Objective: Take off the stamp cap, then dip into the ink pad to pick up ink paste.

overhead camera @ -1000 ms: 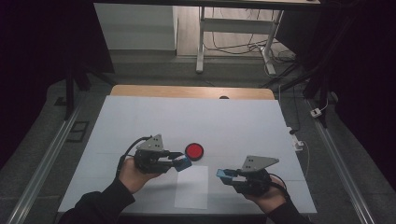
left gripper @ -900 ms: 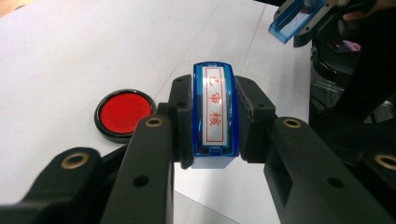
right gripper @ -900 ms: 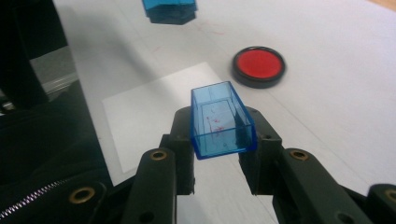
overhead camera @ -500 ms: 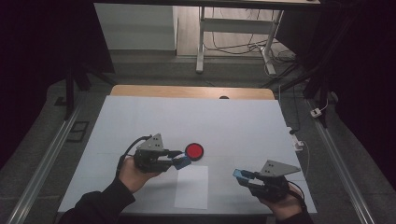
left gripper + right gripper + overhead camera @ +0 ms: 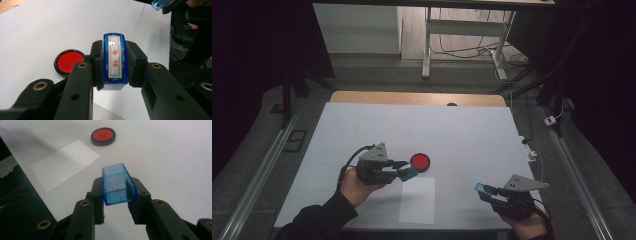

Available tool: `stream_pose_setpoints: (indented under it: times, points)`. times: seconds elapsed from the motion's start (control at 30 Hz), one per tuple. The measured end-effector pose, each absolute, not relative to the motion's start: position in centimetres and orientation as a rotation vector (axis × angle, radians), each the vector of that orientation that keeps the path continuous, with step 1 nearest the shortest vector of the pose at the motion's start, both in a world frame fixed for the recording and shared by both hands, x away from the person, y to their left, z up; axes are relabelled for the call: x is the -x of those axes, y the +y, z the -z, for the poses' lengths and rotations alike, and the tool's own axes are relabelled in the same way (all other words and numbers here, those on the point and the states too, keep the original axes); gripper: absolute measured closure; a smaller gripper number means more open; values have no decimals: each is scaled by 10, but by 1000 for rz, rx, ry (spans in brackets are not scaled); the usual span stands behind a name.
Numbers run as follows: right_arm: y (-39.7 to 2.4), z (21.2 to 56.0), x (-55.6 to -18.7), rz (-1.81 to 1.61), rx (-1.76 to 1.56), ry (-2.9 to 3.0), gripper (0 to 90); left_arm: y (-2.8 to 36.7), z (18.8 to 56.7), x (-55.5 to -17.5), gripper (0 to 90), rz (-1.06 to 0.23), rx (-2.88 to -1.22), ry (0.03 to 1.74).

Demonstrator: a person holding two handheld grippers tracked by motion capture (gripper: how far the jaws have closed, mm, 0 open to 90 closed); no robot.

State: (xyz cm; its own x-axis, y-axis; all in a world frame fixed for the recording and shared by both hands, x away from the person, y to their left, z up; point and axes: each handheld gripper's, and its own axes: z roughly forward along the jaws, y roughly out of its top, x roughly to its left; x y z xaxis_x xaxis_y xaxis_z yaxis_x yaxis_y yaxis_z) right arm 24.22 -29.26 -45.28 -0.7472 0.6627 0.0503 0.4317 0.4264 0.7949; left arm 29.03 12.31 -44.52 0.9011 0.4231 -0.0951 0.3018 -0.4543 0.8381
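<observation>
My left gripper [image 5: 408, 173] [image 5: 115, 65] is shut on a blue stamp [image 5: 115, 58] with a white label in red characters, held just above the table beside a round red ink pad [image 5: 420, 161] [image 5: 69, 61]. Near the front right edge of the table my right gripper [image 5: 482, 189] [image 5: 118, 192] is shut on the stamp's clear blue cap [image 5: 118, 184], its hollow side facing up. A white sheet of paper [image 5: 417, 199] [image 5: 65, 163] lies flat between the two grippers, in front of the ink pad [image 5: 103, 135].
The white table top [image 5: 422, 130] has a wooden strip along its far edge. Beyond it stand a desk frame and cables on the floor. A small white plug lies off the table's right side [image 5: 551, 120].
My right gripper has carried the blue cap to the right, away from the sheet and toward the table's right front corner. The left gripper with the stamp has stayed put.
</observation>
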Motion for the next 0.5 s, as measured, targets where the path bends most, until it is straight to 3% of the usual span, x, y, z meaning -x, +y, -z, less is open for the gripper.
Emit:
stream_pose_setpoints:
  times: [0.5]
  points:
    - [-300, 455, -241, -1228, -990, 2411, 689, 120, 444, -300, 704, -116, -2074, 594]
